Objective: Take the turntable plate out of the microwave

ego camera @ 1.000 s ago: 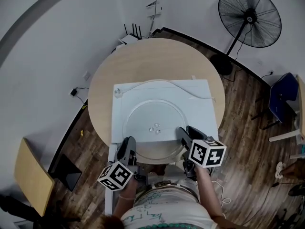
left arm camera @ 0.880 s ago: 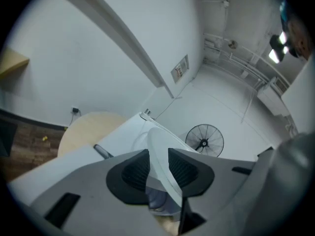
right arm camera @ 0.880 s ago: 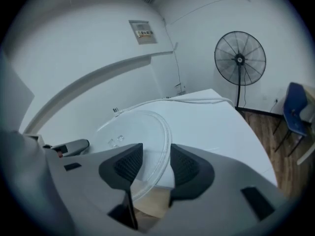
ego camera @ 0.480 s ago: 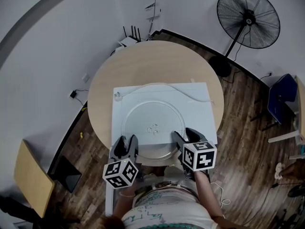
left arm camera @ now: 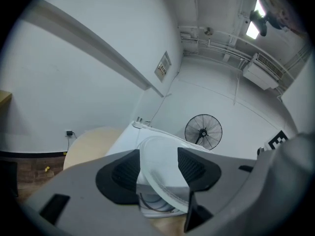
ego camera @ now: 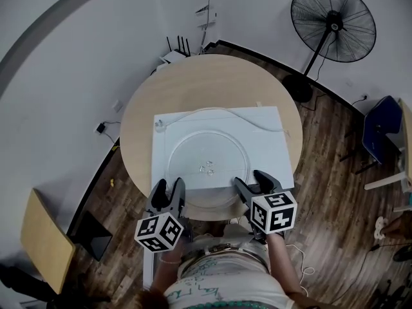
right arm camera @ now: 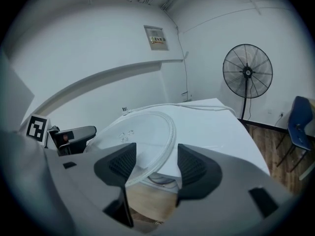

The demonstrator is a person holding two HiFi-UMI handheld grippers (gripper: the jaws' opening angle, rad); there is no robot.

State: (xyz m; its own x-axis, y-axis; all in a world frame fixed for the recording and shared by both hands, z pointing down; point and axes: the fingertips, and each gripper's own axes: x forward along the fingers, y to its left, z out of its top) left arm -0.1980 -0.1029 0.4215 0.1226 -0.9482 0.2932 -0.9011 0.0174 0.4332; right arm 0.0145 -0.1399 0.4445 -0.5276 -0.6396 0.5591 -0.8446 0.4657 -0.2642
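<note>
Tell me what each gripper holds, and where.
Nothing. The left gripper and right gripper have just opened; the near rim of the turntable plate sits between each pair of jaws, ungripped.

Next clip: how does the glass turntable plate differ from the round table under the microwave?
The turntable plate is clear glass, while the table is pale, opaque wood. The plate is narrower than the top of the microwave that it lies on, and the table is wider than the microwave. The plate's near rim juts past the microwave's front edge, while the table carries the microwave from below. Both are round.
</note>
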